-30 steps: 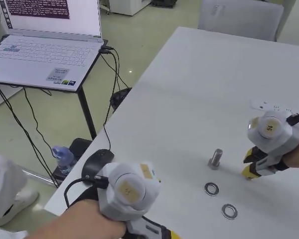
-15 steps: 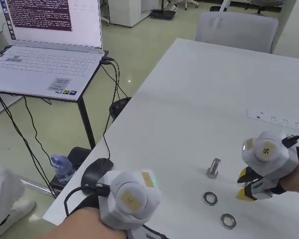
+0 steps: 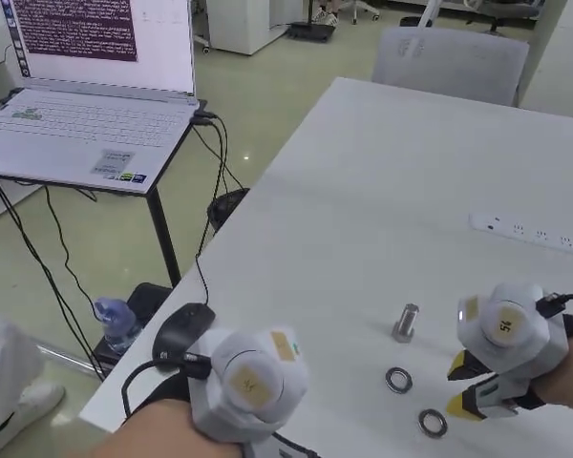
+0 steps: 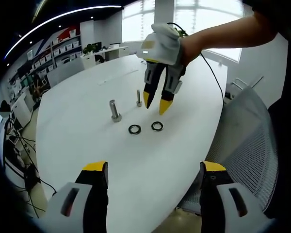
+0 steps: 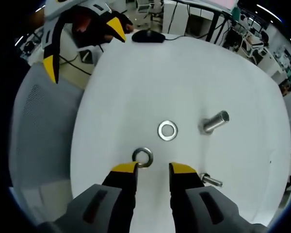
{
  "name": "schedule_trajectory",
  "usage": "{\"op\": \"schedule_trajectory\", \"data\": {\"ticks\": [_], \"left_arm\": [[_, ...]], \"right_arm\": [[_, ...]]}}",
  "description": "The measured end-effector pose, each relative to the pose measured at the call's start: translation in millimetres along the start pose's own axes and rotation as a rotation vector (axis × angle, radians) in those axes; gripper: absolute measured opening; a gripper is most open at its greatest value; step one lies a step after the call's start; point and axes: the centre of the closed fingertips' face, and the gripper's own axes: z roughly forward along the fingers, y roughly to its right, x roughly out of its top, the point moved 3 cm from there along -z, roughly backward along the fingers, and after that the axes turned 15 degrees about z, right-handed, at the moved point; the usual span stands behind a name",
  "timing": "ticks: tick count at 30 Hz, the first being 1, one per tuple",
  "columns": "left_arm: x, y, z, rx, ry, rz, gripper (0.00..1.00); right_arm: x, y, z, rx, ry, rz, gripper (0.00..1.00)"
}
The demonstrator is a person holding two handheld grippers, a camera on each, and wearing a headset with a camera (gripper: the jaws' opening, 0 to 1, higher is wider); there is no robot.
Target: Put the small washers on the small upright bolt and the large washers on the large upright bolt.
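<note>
The table [image 3: 363, 191] lies bare and white from the large bolt [image 3: 406, 322] out toward 12 o'clock, as far as the power strip [image 3: 530, 232] at 2 o'clock; its left edge slants from 12 down to 7 o'clock, with a mouse [image 3: 179, 329] just inside it; past that edge a laptop [image 3: 76, 124] stands at 10 o'clock. The first washer [image 3: 398, 380] lies flat at 6 o'clock from the large bolt, near it; the second washer [image 3: 433, 422] lies at 5 o'clock from the first, apart from it.

The right gripper [image 3: 458, 388] points its tips down beside the second washer; its own view sets that washer just beyond the tips, at 11 o'clock; the jaws stand a little apart with nothing between them. The left gripper [image 4: 154, 167] sits at the table's near edge, jaws wide apart and empty, open tabletop ahead of it.

The left gripper view brings out the small bolt [image 4: 138, 98], upright at 1 o'clock from the large one, and a mesh chair [image 4: 247, 141] off the table edge at 4 o'clock.
</note>
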Motion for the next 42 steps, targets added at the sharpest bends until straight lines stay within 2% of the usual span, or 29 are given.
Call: {"op": "schedule_trajectory", "data": {"ticks": [11,18,30,42], "left_arm": [[2.6,2.0,0.6,0.006,-0.001,-0.002,0.77],[2.0,5.7,-0.5,0.006,-0.005,-0.008,0.76],[1.3,7.8,-1.0,-0.002,-0.013,0.002,0.75],[-2.7,10.3,-1.2,-0.001,-0.013,-0.01,0.73]], "right_arm": [[-5.8,-15.3,21.0,0.004,-0.008,-0.016,0.3],[-10.9,-16.9,32.5,-0.01,-0.007,-0.009,0.3],[-15.7,-18.1,38.4,-0.019,-0.019,-0.008,0.3],[-12.6,-14.6,39.4,-0.013,-0.035,0.011,0.27]]}}
